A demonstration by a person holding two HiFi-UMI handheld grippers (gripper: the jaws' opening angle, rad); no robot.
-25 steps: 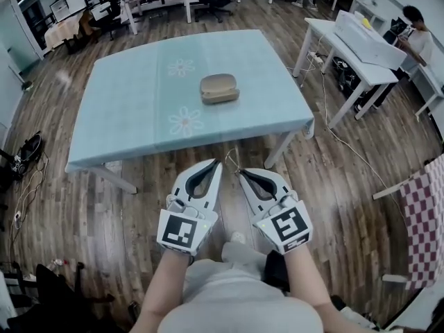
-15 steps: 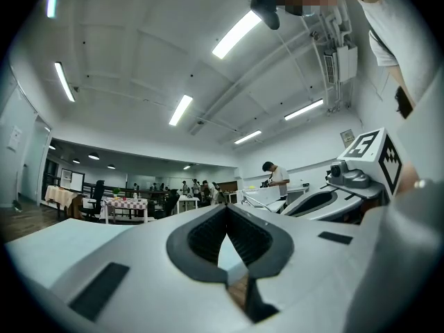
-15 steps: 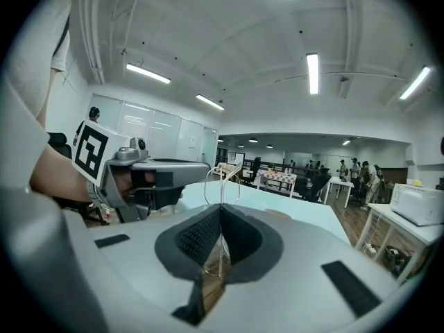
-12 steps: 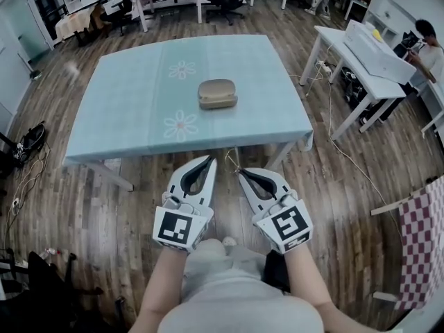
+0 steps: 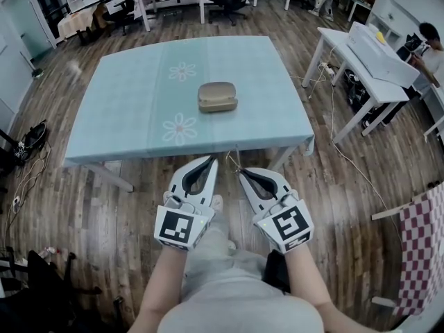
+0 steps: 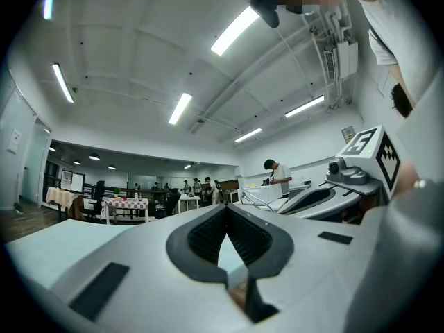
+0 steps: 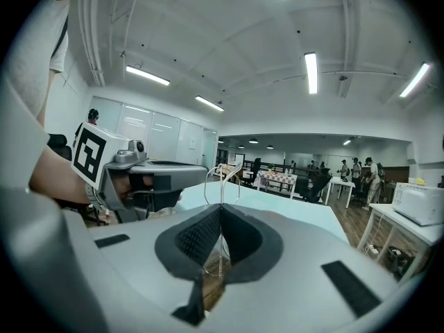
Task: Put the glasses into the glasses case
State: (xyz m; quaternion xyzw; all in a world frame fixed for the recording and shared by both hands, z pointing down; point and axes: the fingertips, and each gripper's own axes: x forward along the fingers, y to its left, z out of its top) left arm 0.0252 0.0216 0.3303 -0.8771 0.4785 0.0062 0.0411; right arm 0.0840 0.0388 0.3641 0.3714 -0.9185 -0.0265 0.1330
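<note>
A tan glasses case (image 5: 217, 96) lies near the middle of the table with the light-blue cloth (image 5: 125, 109). I stand back from the table's front edge with both grippers held side by side over the wooden floor. My right gripper (image 5: 241, 173) (image 7: 221, 207) is shut on thin wire-framed glasses (image 7: 222, 179), whose lenses stick out past its tips toward the table (image 5: 232, 159). My left gripper (image 5: 214, 159) (image 6: 227, 208) is shut, its tips meeting with nothing visible between them. Each gripper shows in the other's view: the right one (image 6: 326, 200) and the left one (image 7: 152, 179).
A white desk (image 5: 361, 54) with a white appliance stands to the right, with cables trailing on the floor below it. A red-checked chair (image 5: 423, 234) is at the near right. Bags and cords lie at the left (image 5: 31, 141). More tables and people fill the back.
Both grippers have edged forward toward the table along with me; the table sits slightly lower in the head view. Both grips look the same.
</note>
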